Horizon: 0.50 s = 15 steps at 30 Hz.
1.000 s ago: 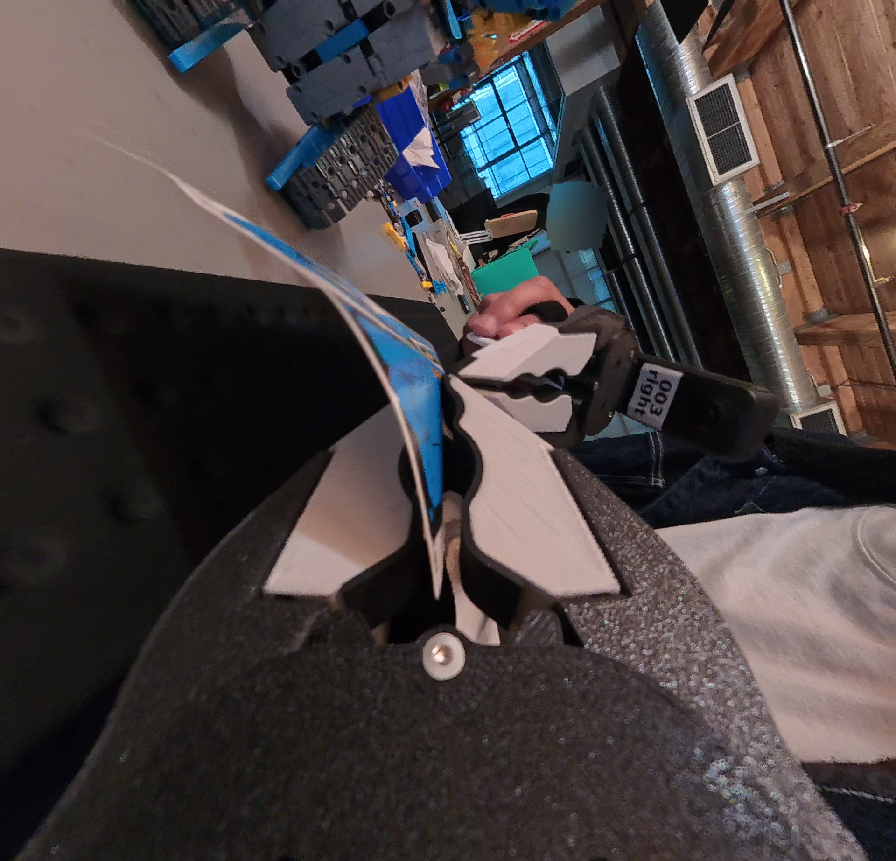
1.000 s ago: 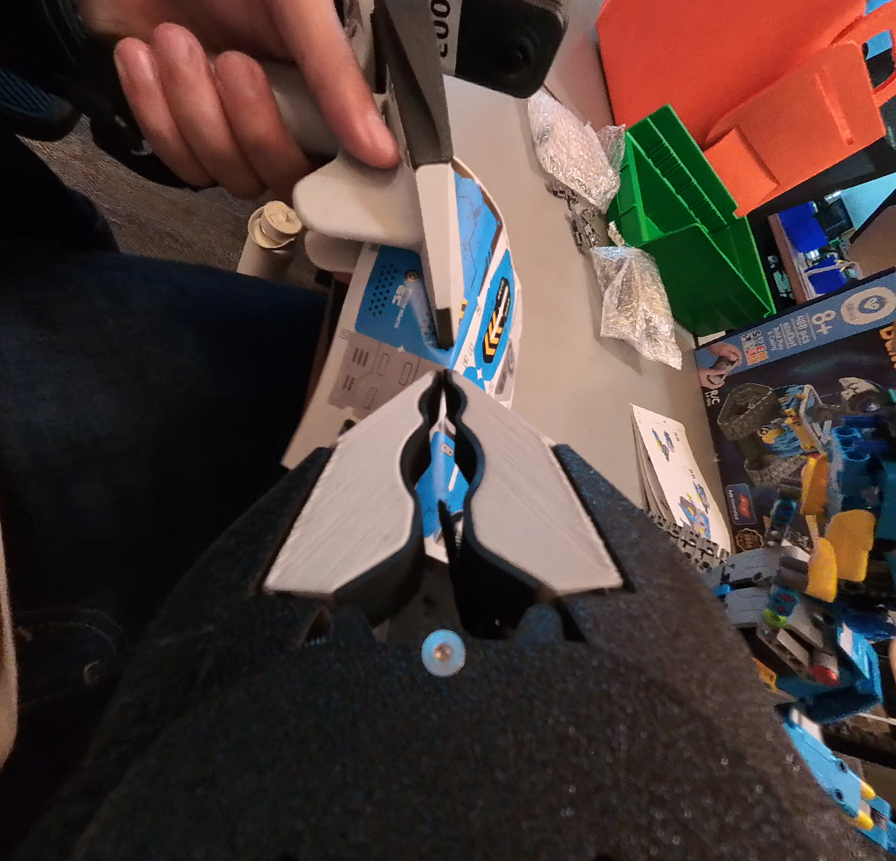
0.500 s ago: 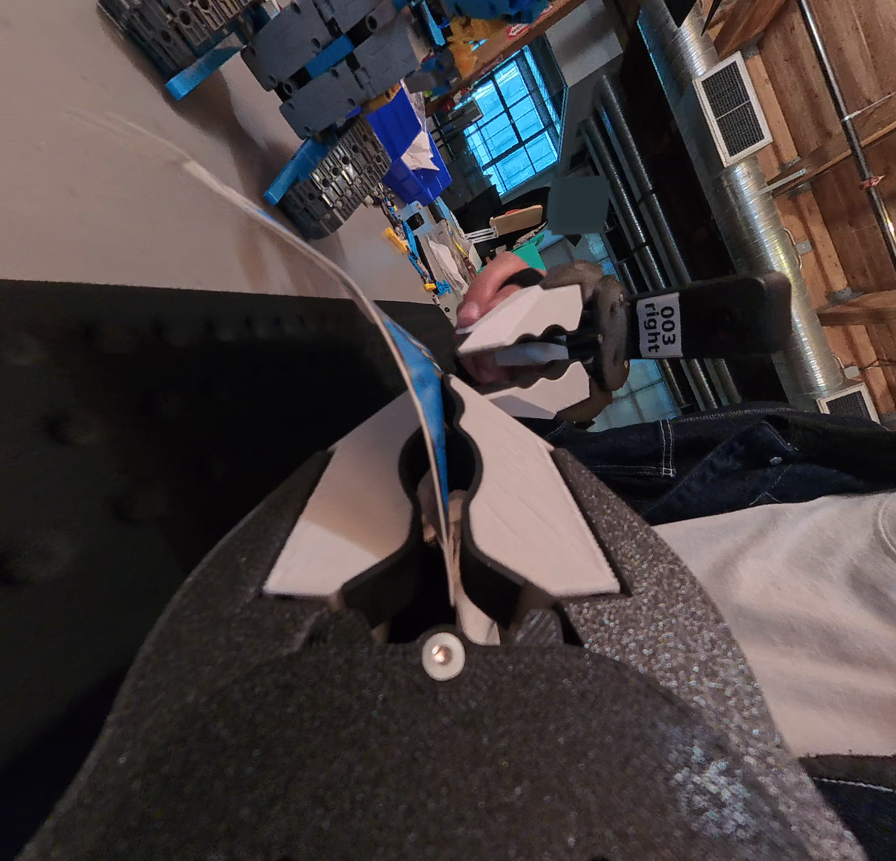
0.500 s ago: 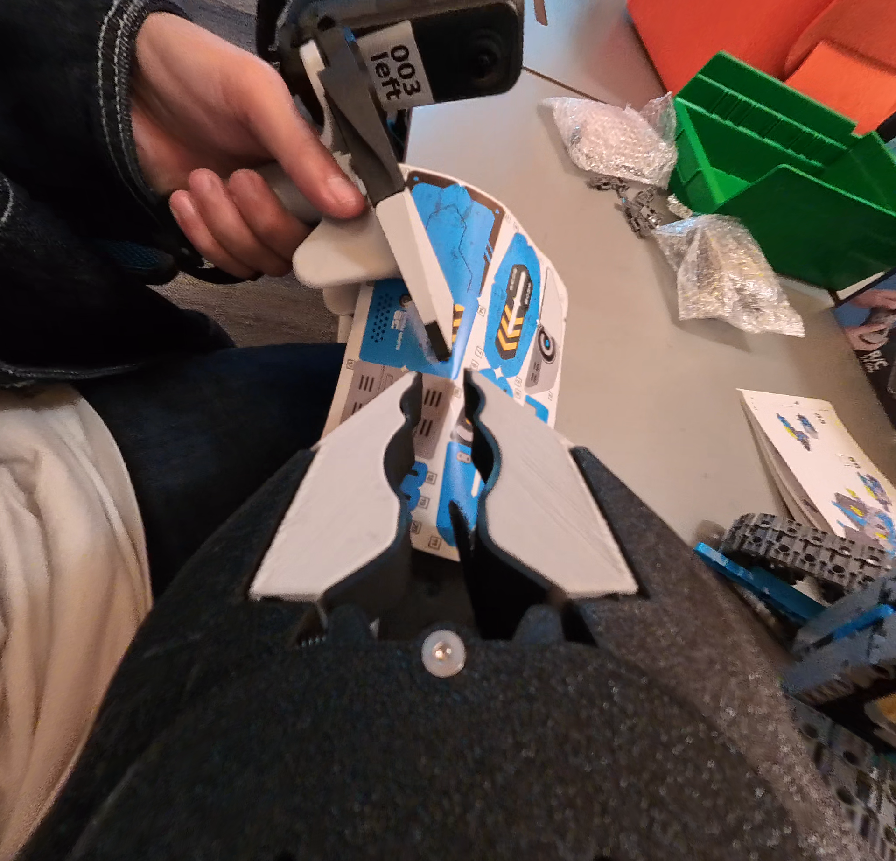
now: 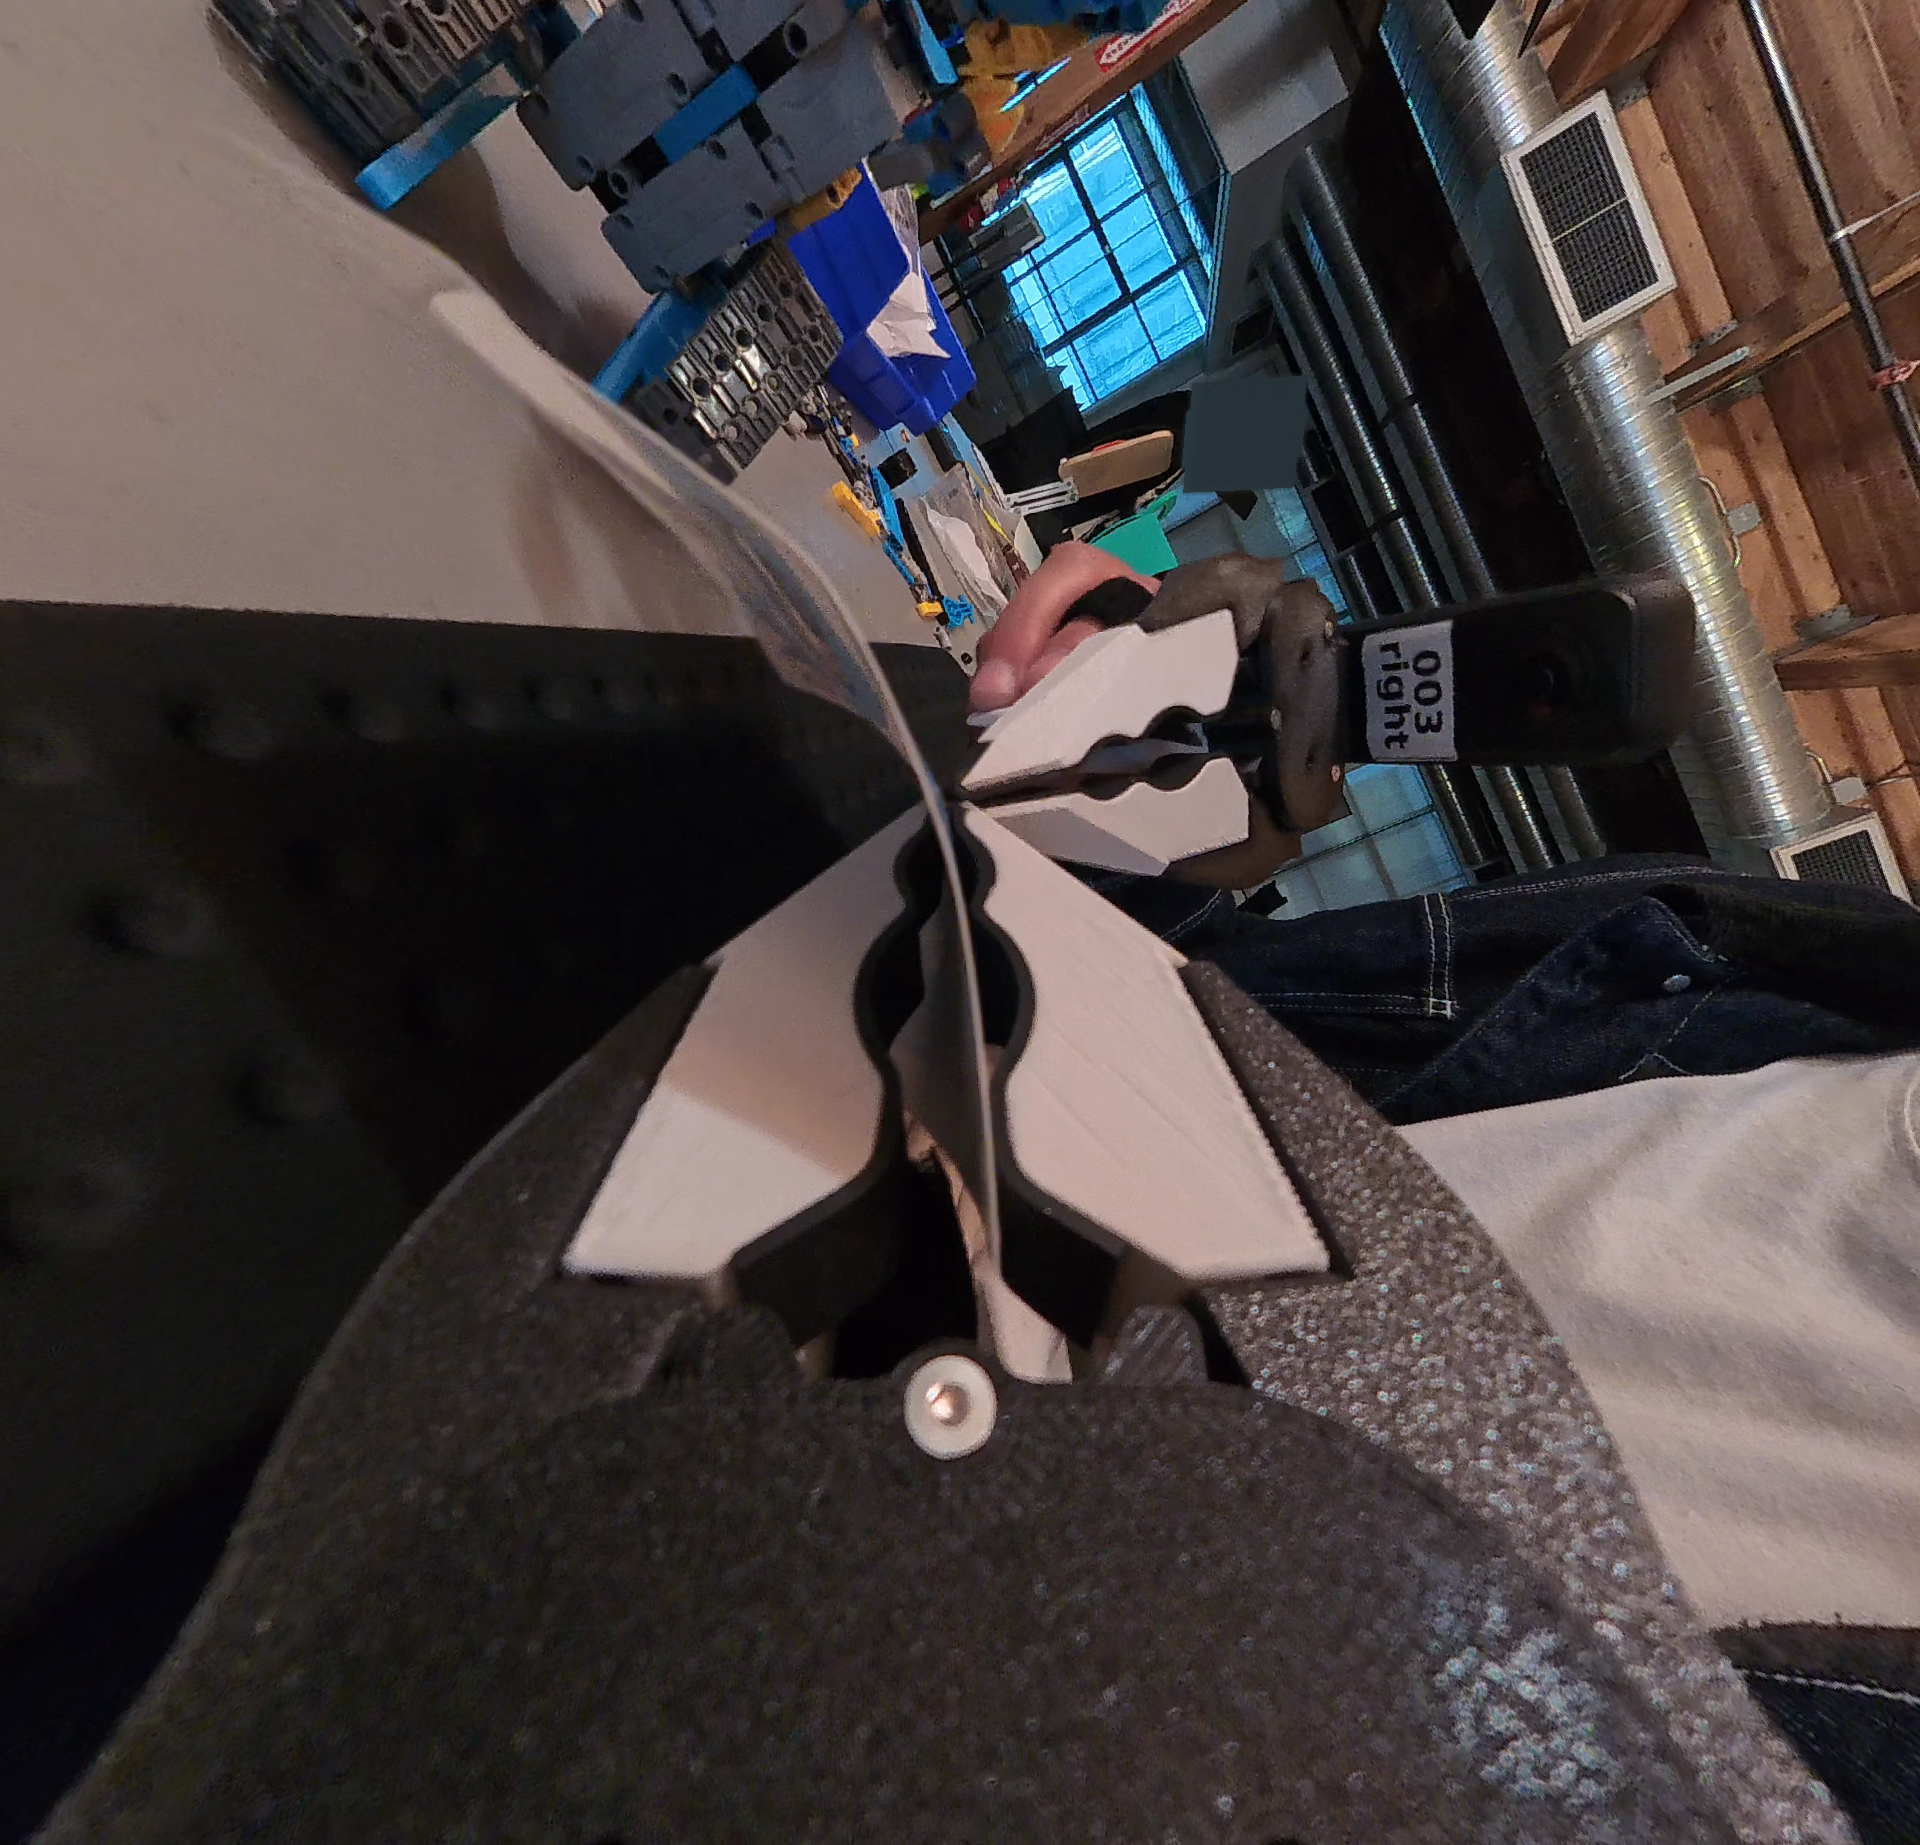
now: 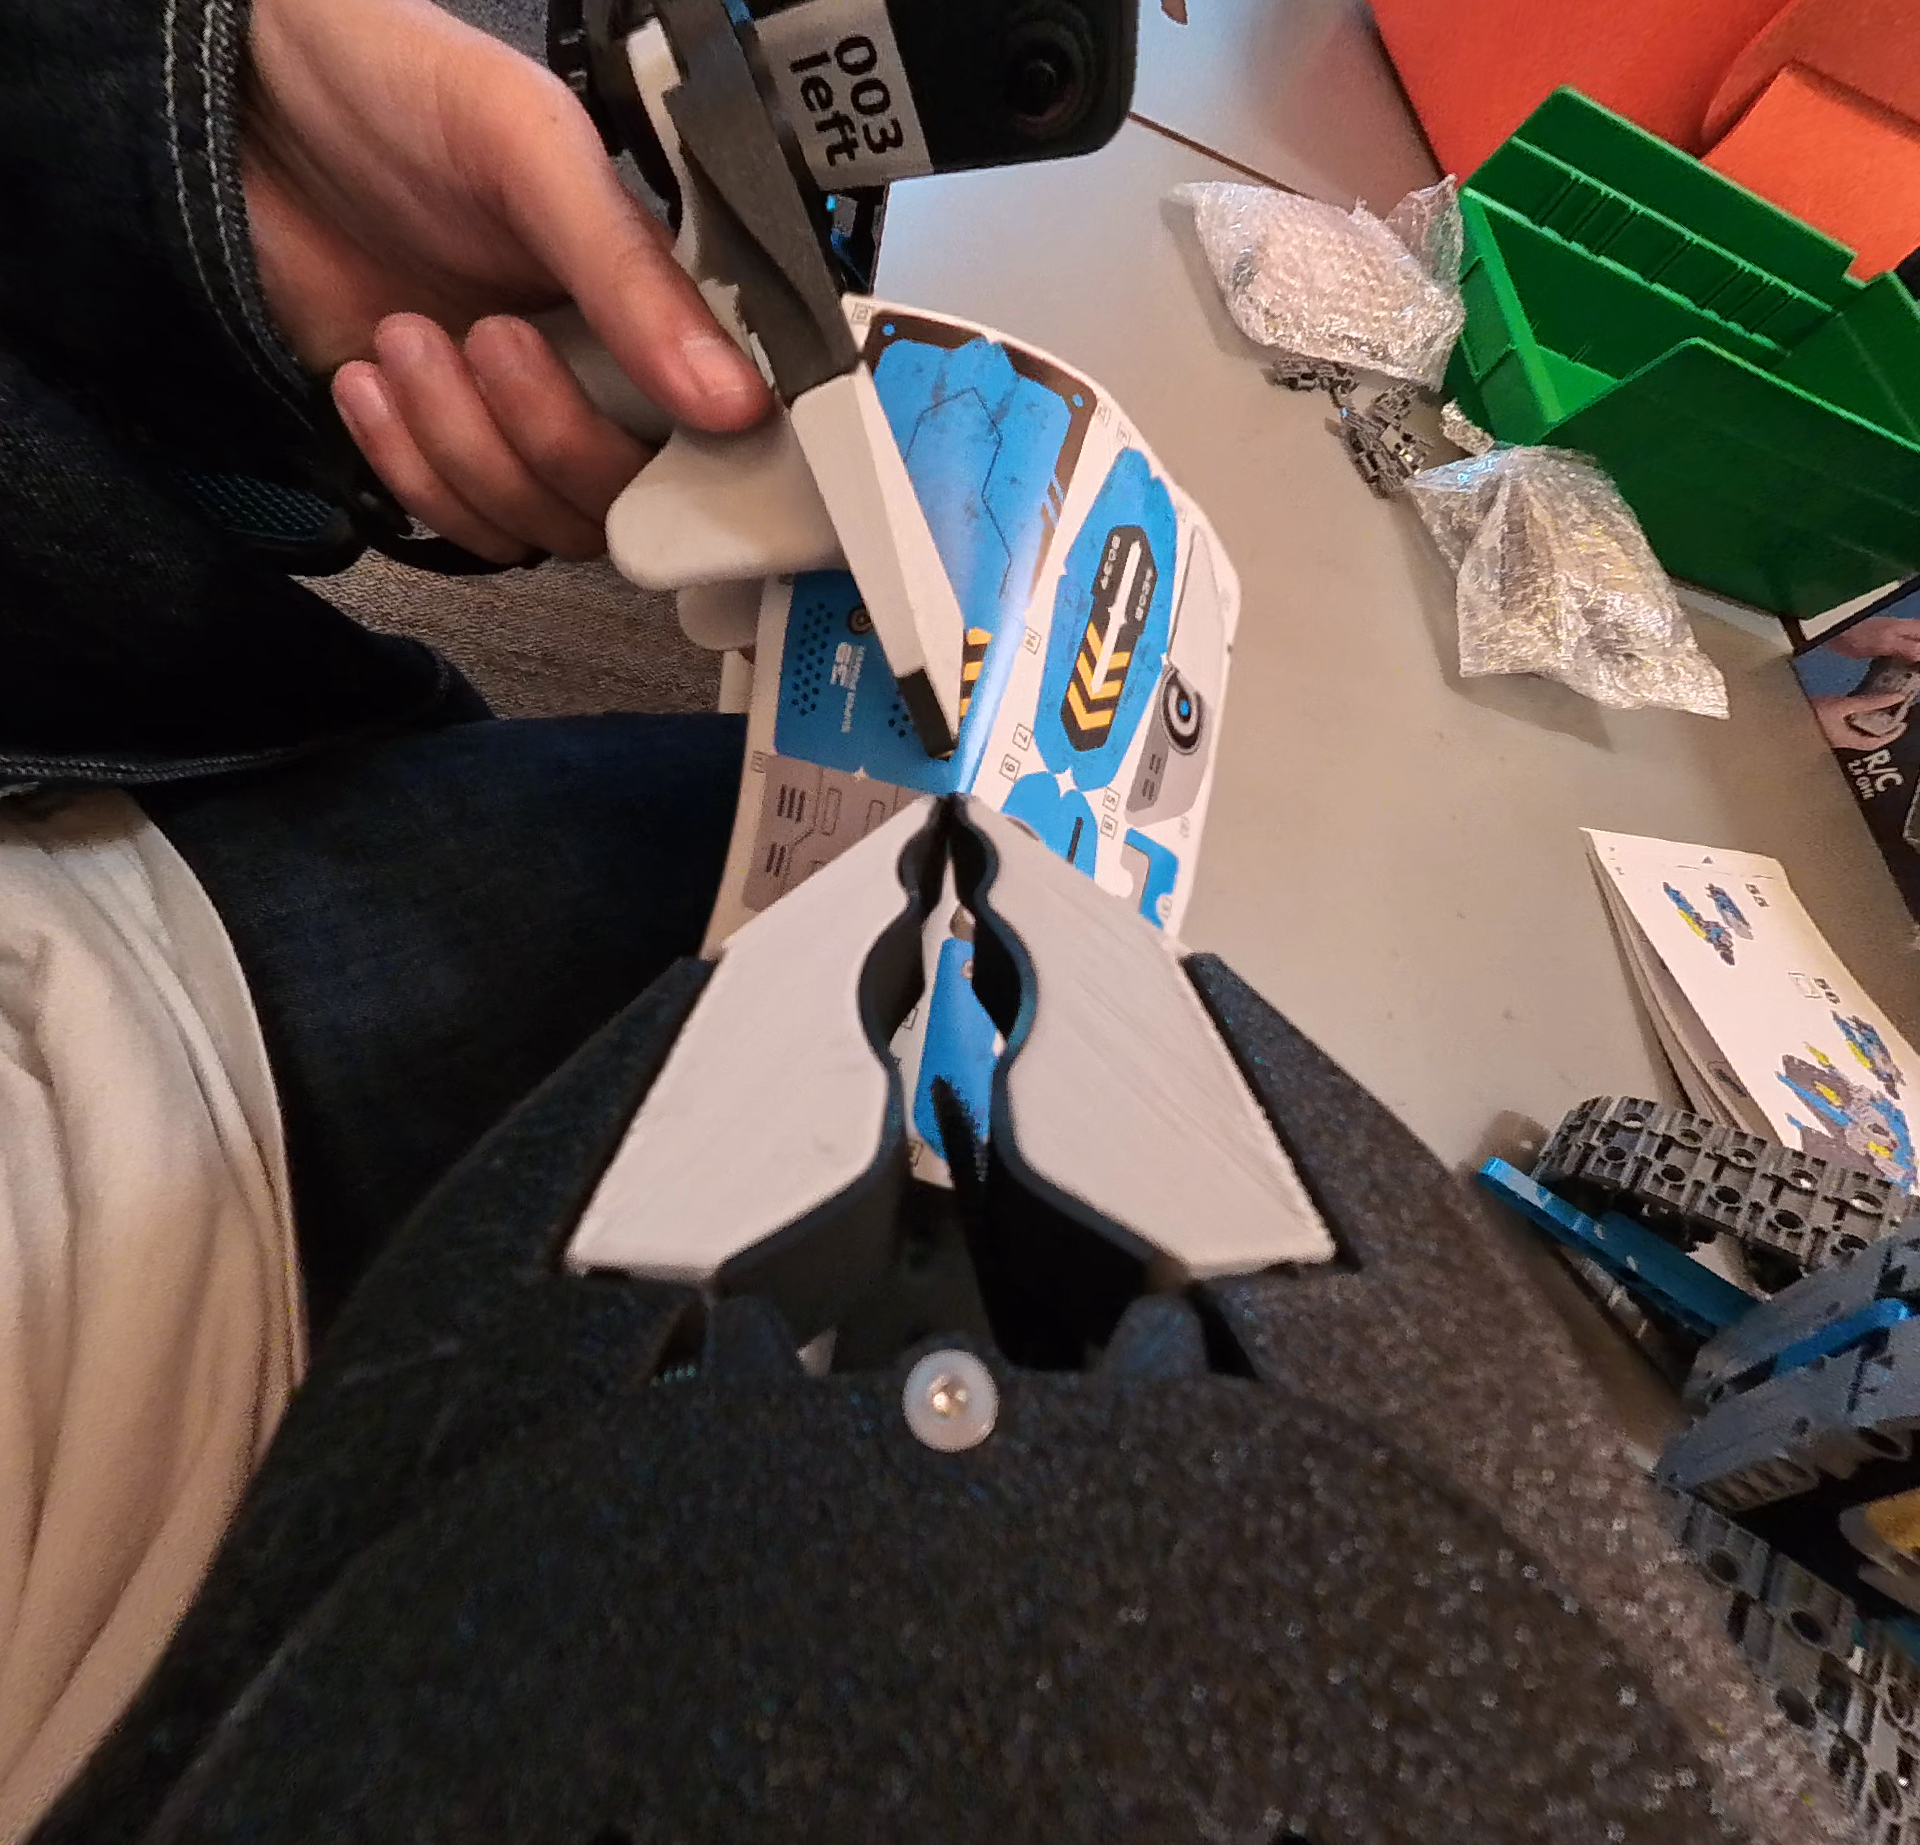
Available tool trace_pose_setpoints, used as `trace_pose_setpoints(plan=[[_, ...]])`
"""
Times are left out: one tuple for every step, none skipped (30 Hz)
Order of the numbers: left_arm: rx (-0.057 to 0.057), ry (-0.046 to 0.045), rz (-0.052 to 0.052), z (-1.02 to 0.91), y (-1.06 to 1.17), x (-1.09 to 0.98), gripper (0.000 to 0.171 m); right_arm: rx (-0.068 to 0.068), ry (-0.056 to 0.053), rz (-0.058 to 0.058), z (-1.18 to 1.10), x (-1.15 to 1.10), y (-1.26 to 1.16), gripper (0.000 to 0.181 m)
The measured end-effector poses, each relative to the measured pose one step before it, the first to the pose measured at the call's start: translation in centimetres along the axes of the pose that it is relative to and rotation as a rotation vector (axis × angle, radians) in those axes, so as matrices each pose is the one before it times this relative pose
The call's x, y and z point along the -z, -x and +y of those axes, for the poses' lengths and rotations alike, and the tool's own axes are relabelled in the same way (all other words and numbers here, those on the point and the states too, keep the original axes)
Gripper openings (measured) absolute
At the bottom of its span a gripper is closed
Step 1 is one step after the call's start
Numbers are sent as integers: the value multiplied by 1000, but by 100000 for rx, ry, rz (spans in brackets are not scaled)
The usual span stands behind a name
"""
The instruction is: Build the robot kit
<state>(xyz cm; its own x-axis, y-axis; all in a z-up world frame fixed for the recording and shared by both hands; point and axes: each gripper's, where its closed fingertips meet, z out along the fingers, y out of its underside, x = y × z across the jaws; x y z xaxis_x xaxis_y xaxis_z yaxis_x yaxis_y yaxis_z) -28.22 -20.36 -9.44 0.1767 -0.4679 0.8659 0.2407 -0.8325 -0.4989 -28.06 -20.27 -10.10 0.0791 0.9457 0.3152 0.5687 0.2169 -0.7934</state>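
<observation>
I am looking into a workshop or maker space. Beyond the jaws, exposed silver ductwork (image 5: pixel 1621 465) is running under a timber plank ceiling (image 5: pixel 1766 185). Right of the jaws, green storage bins (image 6: pixel 1704 361), bagged parts (image 6: pixel 1558 580) and half-built gray-and-blue brick models (image 6: pixel 1766 1265) are crowding a gray worktable (image 6: pixel 1382 756).

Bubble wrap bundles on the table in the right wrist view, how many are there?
2. One bubble wrap bundle lies far back beside the green bin; the other lies nearer, in front of that bin. More may be hidden behind the sticker sheet.
</observation>
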Motion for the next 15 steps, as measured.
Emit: trace_pose_setpoints(plan=[[77,-98,-22,-14,10,12,0,770,183,211,7,-3,1,0],[134,-186,12,-34,18,21,0,1004,94,559,3,13,-25,0],[16,47,-234,7,44,22,0,954,357,189,56,-6,23,0],[76,-127,-254,-13,63,28,0,922,510,175,85,-26,16,0],[345,-435,116,-72,27,38,0,679,13,849,-11,17,-88,0],[216,-175,26,-33,23,41,0,97,-669,22,-104,49,14,0],[-58,-80,-274,-22,73,38,0,-547,-416,-888,-84,46,102,0],[-74,-187,-358,-28,70,47,0,-596,36,-409,-15,46,7,0],[0,-241,-251,-54,50,59,0,-277,81,-302,13,49,8,0],[16,-218,-154,-44,42,51,0,-129,-200,-745,-30,59,83,0],[-21,-77,-107,-26,28,51,0,-311,-495,-116,-89,86,2,0],[-62,-123,-108,-38,22,49,0,-262,-418,62,-70,97,-36,0],[-90,-80,-18,-17,-21,30,0,-257,-366,-158,-62,63,-6,0],[-237,107,22,9,-41,6,0,-250,-368,856,-48,29,-147,0],[-373,131,63,14,-73,-16,0,-246,-428,2632,-46,11,-389,0]])
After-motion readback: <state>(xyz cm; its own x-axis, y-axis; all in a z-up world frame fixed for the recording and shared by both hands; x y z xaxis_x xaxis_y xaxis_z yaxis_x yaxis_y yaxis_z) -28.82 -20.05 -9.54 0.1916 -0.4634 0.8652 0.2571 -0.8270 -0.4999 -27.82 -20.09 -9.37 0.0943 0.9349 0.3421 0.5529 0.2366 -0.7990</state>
